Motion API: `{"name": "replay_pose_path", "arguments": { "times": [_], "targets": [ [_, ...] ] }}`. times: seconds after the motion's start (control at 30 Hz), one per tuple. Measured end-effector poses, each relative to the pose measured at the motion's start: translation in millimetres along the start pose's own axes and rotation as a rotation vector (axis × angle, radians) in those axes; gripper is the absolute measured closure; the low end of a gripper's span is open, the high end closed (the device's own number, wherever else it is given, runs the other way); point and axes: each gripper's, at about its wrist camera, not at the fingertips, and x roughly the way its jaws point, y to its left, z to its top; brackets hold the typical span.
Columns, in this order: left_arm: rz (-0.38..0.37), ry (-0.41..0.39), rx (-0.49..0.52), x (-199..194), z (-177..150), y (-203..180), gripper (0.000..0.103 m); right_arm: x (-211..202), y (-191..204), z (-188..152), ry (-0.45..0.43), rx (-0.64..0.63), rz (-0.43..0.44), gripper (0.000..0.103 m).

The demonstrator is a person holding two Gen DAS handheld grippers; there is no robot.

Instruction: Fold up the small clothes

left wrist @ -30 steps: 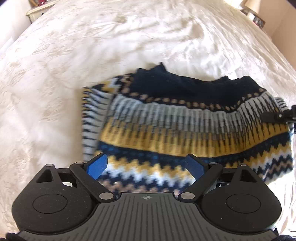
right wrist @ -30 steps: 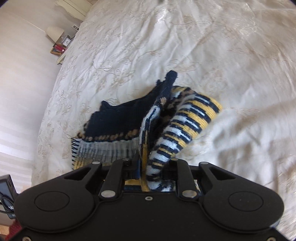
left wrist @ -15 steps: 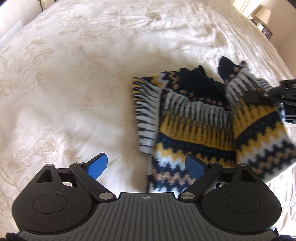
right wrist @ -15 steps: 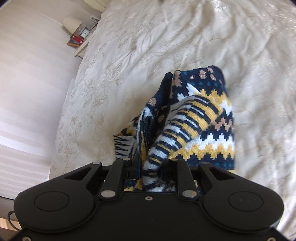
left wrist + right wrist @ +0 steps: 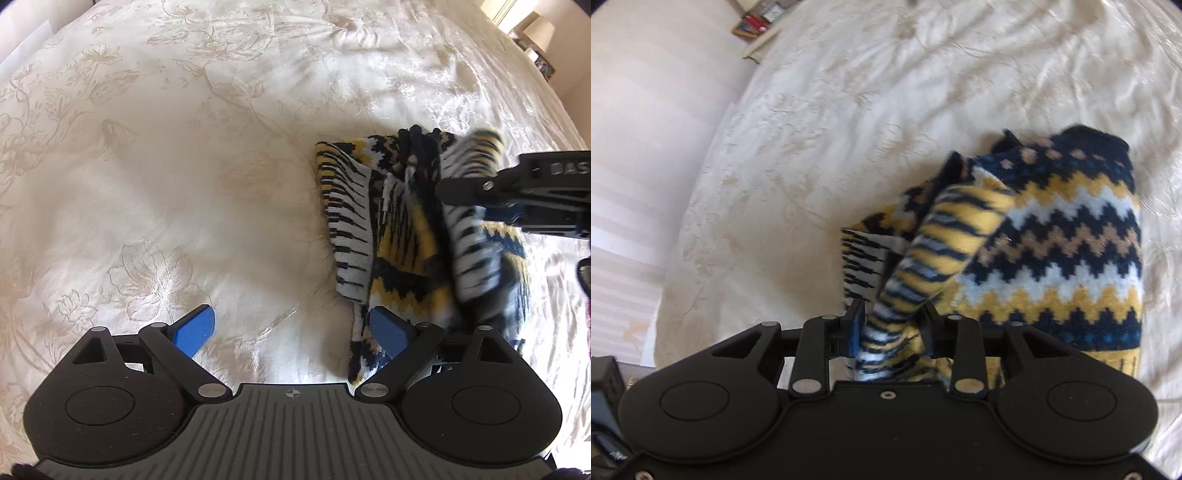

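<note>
The right gripper (image 5: 892,328) has its jaws just opening – a second ago they pinched the striped sleeve (image 5: 945,251) tight, now the pads stand slightly apart with the sleeve still between them, and whether they still press it I cannot tell. The left gripper (image 5: 291,330) hangs wide and empty. The knitted sweater (image 5: 402,236), spread broad earlier, now lies folded narrow on the cream floral bedspread (image 5: 184,166), off to the right in the left wrist view.
</note>
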Motion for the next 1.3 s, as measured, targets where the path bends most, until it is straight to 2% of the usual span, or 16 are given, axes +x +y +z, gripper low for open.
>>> {"name": "replay_pose_path", "arguments": {
  "times": [0.1, 0.17, 0.27, 0.37, 0.57, 0.77, 0.9, 1.0, 1.03, 1.07, 1.1, 1.2, 1.27, 1.3],
  "targets": [
    [-0.012, -0.004, 0.003, -1.3, 5.4, 2.6, 0.011, -15.1, 5.7, -1.4, -0.059, -0.024, 0.030, 0.055],
    [-0.034, -0.001, -0.002, -1.4, 11.9, 4.8, 0.011, -25.7, 8.4, -3.8, -0.095, -0.064, 0.013, 0.042],
    [-0.067, -0.005, -0.025, -0.5, 23.4, 6.4, 0.011, -36.9, 14.3, -14.0, -0.125, -0.177, -0.062, 0.038],
    [-0.091, -0.011, -0.029, 1.7, 36.8, 3.9, 0.011, -39.0, 23.9, -34.3, -0.122, -0.346, -0.179, 0.031],
    [-0.142, -0.002, -0.019, 8.8, 57.8, -10.1, 0.011, -30.3, 43.8, -89.1, -0.113, -0.603, -0.305, 0.029],
    [-0.195, 0.043, 0.006, 21.5, 67.1, -29.3, 0.011, -10.2, 68.8, -131.7, -0.091, -0.790, -0.296, 0.029],
    [-0.228, 0.078, -0.009, 28.9, 68.1, -36.7, 0.011, 6.9, 80.1, -147.0, -0.077, -0.921, -0.339, 0.030],
    [-0.251, 0.101, -0.025, 33.1, 68.7, -40.2, 0.011, 20.4, 80.9, -153.4, -0.046, -1.027, -0.400, 0.040],
    [-0.259, 0.104, -0.028, 33.7, 68.8, -41.4, 0.011, 20.1, 79.9, -152.4, -0.046, -1.034, -0.400, 0.062],
    [-0.267, 0.106, -0.031, 34.0, 68.9, -42.3, 0.012, 18.4, 78.1, -148.2, -0.040, -1.010, -0.396, 0.078],
    [-0.277, 0.107, -0.033, 34.0, 69.2, -43.0, 0.013, 14.7, 74.8, -140.8, -0.037, -0.956, -0.387, 0.077],
    [-0.307, 0.113, -0.053, 35.7, 70.8, -43.9, 0.014, -8.0, 63.5, -123.4, -0.107, -0.805, -0.373, 0.079],
    [-0.331, 0.124, -0.081, 39.6, 72.6, -43.2, 0.024, -21.1, 59.3, -118.2, -0.150, -0.755, -0.371, 0.080],
    [-0.344, 0.134, -0.102, 43.0, 73.7, -42.9, 0.025, -27.0, 57.4, -116.6, -0.164, -0.733, -0.364, 0.080]
  ]
}}
